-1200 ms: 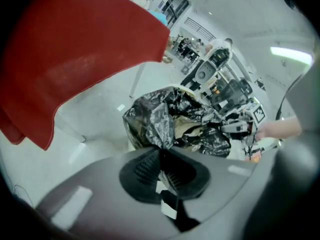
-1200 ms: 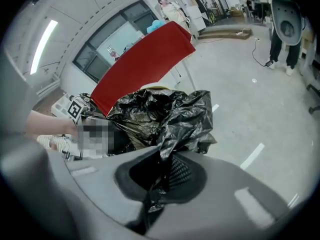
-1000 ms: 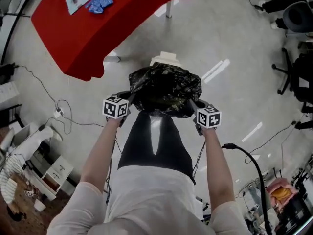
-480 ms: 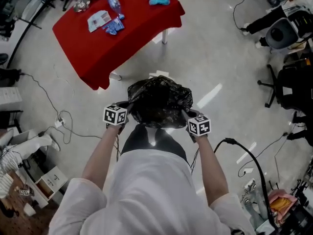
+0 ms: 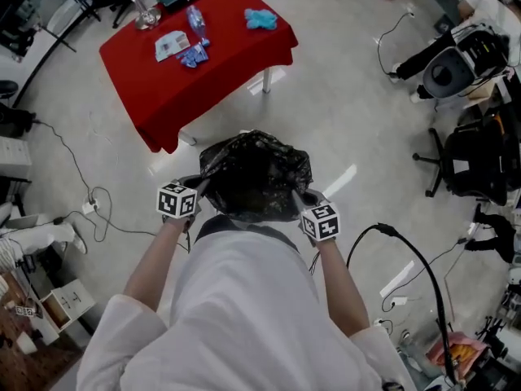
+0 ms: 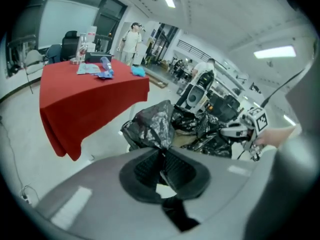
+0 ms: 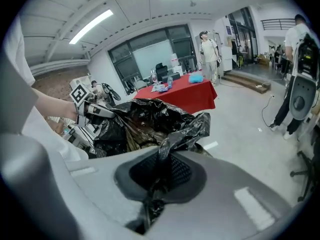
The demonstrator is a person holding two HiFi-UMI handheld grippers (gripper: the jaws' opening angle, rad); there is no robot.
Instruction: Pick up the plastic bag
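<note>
A crumpled black plastic bag (image 5: 256, 174) hangs in front of the person, stretched between both grippers. My left gripper (image 5: 198, 192) is shut on the bag's left edge; in the left gripper view a fold of the bag (image 6: 152, 126) runs down between the closed jaws of my left gripper (image 6: 162, 156). My right gripper (image 5: 303, 204) is shut on the bag's right edge. In the right gripper view a twisted strip of the bag (image 7: 177, 131) is pinched in my right gripper (image 7: 162, 164). The bag's mouth gapes open, showing something brownish inside.
A table with a red cloth (image 5: 203, 72) stands ahead, carrying a bottle, blue cloths and papers. Office chairs (image 5: 468, 157) and equipment are at the right. Cables (image 5: 81, 210) trail across the floor on the left. A thick black cable (image 5: 407, 251) loops at the right.
Both grippers have lifted the bag upward together. The floor and red table now look farther below, and more of the table is in view.
</note>
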